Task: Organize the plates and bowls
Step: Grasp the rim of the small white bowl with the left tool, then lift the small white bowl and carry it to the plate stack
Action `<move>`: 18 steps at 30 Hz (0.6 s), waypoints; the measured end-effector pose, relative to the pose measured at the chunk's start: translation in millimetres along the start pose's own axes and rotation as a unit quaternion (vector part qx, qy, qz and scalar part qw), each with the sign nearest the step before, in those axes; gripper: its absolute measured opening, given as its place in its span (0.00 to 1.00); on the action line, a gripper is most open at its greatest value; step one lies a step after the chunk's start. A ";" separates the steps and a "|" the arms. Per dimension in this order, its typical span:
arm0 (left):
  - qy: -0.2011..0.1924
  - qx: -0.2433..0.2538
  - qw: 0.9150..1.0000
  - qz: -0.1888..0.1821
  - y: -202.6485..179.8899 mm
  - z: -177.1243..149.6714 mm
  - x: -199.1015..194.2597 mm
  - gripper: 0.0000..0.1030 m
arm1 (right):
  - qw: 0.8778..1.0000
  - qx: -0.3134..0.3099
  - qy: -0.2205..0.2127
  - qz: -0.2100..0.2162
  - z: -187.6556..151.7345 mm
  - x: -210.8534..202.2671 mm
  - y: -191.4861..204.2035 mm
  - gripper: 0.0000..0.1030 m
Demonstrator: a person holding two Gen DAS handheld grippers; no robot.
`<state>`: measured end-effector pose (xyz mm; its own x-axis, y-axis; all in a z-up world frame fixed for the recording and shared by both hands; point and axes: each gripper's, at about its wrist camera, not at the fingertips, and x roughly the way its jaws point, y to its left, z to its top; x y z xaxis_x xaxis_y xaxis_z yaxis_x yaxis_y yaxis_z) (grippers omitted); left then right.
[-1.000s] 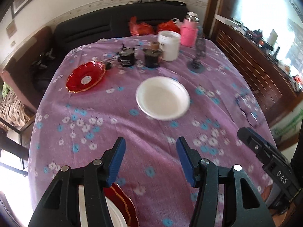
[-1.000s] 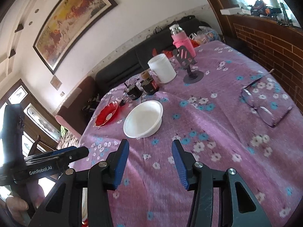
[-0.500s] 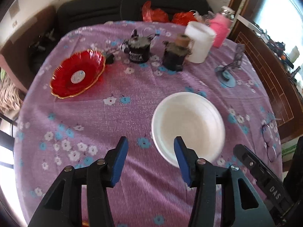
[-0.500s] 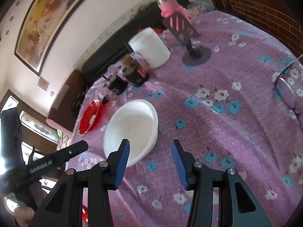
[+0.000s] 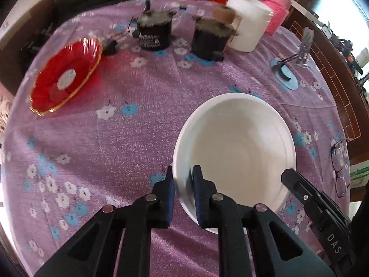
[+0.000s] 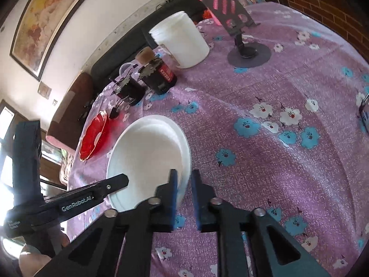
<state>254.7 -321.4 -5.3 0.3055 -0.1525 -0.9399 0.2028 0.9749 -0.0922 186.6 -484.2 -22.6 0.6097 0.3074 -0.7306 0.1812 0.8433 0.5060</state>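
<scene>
A white bowl (image 5: 235, 147) sits on the purple flowered tablecloth (image 5: 115, 143). My left gripper (image 5: 183, 179) points steeply down, its jaws closing tight on the bowl's near-left rim, which is pinched between the blue pads. In the right wrist view the same white bowl (image 6: 147, 159) has its near-right rim between the pads of my right gripper (image 6: 184, 181), whose jaws are closing on it too. Each gripper shows in the other's view: the right gripper (image 5: 311, 203) and the left gripper (image 6: 92, 198). A red plate (image 5: 65, 78) with a gold rim lies at the far left, apart from both.
Behind the bowl stand two dark jars (image 5: 155, 34) (image 5: 211, 41), a white tub (image 5: 248, 32) and a pink bottle (image 5: 275, 22). A phone stand (image 5: 284, 71) is at the right, eyeglasses (image 5: 340, 168) lie near the right table edge. A dark sofa runs behind the table.
Both grippers dropped down and forward to the white bowl and went from open to shut on opposite sides of its rim. The bowl now fills far more of both views.
</scene>
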 end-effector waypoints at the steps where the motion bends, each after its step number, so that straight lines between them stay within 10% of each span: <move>1: -0.005 0.008 1.000 0.000 -3.4 -2.1 -5.3 0.14 | 1.000 -0.002 -0.003 -0.001 -0.4 -3.1 0.0 0.11; 18: -0.070 0.069 0.994 -0.045 -48.9 -113.9 -118.2 0.14 | 0.995 -0.037 -0.081 0.032 -84.3 -151.8 -4.1 0.11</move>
<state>102.7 -332.5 72.8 0.4055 -0.2684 -0.8738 0.3583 0.9261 -0.1182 28.2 -497.2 47.5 0.7360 0.2915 -0.6110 0.0836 0.8565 0.5093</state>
